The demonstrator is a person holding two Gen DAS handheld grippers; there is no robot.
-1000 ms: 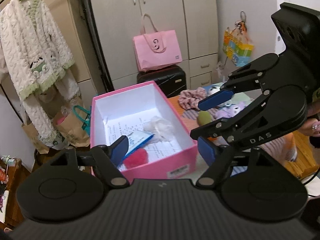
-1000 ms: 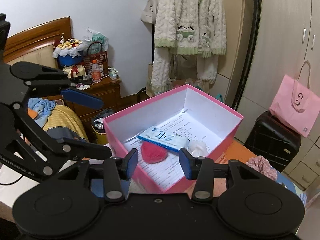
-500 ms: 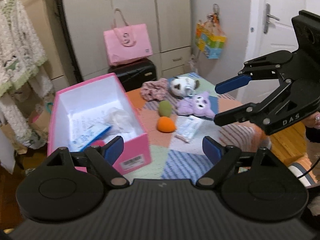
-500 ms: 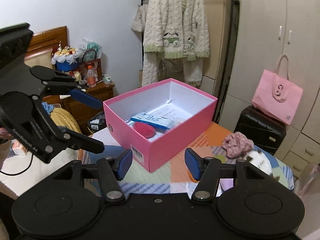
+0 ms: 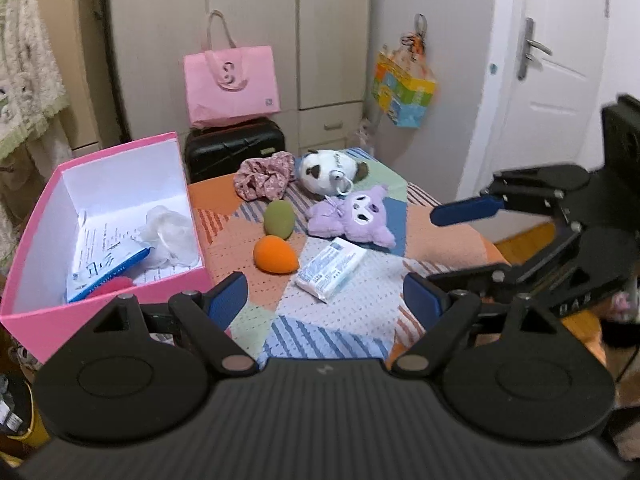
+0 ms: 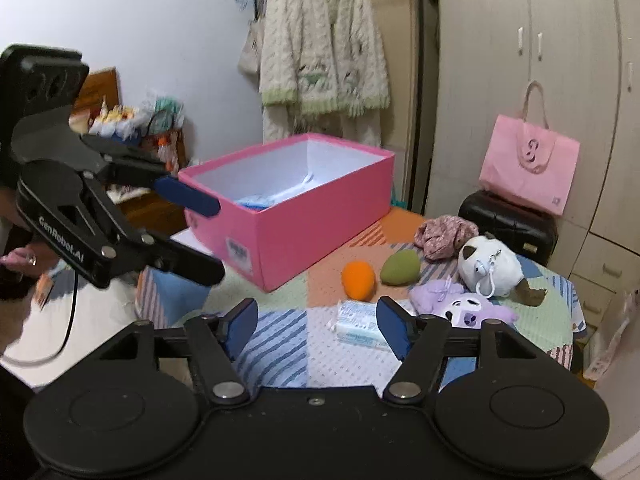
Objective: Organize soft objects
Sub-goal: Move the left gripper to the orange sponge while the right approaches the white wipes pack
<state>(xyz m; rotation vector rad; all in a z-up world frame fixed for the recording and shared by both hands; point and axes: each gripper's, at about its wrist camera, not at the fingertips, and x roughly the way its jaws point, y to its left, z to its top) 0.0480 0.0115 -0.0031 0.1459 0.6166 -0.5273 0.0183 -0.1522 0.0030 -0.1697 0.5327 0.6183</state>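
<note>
Both claws have swung from the pink box [image 5: 100,240] toward the tabletop; right claw [image 6: 316,326], opening wider, empty, faces tissue pack [image 6: 358,324] at 1 o'clock; left claw [image 5: 326,298] wide, empty.

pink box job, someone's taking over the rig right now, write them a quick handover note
Left hand-held gripper: open, empty.
Right hand-held gripper: jaws have just been opening, nothing between them.
Pink box: at the table's left, already holds a tissue pack, a red puff and crumpled plastic.
Left on the table: orange sponge, green sponge, tissue packet, purple plush, panda plush, scrunchie.
</note>
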